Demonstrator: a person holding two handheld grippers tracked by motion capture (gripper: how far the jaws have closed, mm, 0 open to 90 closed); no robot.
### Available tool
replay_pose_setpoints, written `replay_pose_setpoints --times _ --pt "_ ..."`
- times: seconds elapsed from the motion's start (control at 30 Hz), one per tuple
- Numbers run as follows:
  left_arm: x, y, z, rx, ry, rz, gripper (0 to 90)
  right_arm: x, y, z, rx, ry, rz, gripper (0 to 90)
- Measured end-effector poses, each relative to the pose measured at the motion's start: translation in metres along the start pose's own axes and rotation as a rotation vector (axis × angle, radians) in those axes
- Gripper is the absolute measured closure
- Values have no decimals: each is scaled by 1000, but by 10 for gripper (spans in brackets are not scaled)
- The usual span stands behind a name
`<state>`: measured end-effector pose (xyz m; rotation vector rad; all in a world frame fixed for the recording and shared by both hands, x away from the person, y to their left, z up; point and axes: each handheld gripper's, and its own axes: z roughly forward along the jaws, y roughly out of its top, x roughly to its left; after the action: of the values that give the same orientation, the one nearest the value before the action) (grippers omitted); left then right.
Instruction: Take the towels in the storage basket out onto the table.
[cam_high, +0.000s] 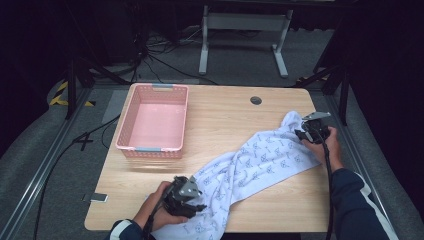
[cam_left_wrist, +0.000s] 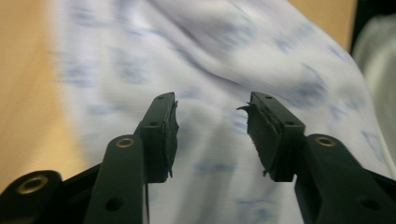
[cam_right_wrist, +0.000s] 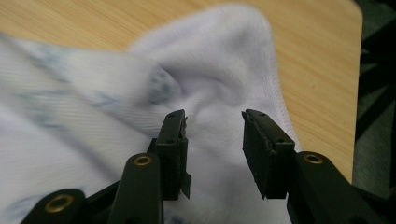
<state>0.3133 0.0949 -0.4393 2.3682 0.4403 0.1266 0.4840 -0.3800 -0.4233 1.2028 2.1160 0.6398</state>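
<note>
Left gripper (cam_high: 196, 200): held in the person's left hand (cam_high: 157, 207) at the near edge of the table (cam_high: 225, 115), over the near end of the cloth. In the left gripper view (cam_left_wrist: 212, 135) its jaws stand apart, the worn black pads clear of the fabric, which lies blurred beyond the gap. Released; nothing clamped.

Right gripper (cam_high: 307, 131): held in the person's right hand (cam_high: 327, 145) at the table's far right side, at the far corner of the cloth, grey three-cornered plate on top. In the right gripper view (cam_right_wrist: 212, 149) the jaws stand apart with a raised fold of cloth in the gap; the pads do not press on it. Released.

Cloth (cam_high: 260, 160): white with a small blue-grey printed pattern, lying rumpled and twisted in a diagonal band across the right half of the table, from the near edge by the left gripper to the far right by the right gripper. The near end hangs slightly over the table edge. A stitched hem shows at the far corner (cam_right_wrist: 275, 79).

Basket (cam_high: 125, 132): pink, perforated plastic, rectangular, on the left far part of the table, well apart from the cloth.

Table: light wood top, round grommet hole (cam_high: 256, 100) near the far edge.

Surroundings: a small flat object (cam_high: 95, 198) on the floor at the table's near left corner; cables (cam_high: 150, 55) on the floor beyond.
</note>
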Motion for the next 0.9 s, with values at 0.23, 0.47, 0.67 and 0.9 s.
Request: replay_pose_setpoints --times 0.23,0.47,0.67,0.9 --pt "40 -12 1 -6 145 -142 521 68 -10 -42 -115 326 -89 556" --pt "44 -8 18 49 116 -139 553 105 -32 -32 -9 378 -139 532" --pt "42 -4 18 58 104 -105 852 66 -40 -28 38 320 8 573" --pt "45 -11 5 62 153 -139 869 34 -44 -24 57 185 27 585"
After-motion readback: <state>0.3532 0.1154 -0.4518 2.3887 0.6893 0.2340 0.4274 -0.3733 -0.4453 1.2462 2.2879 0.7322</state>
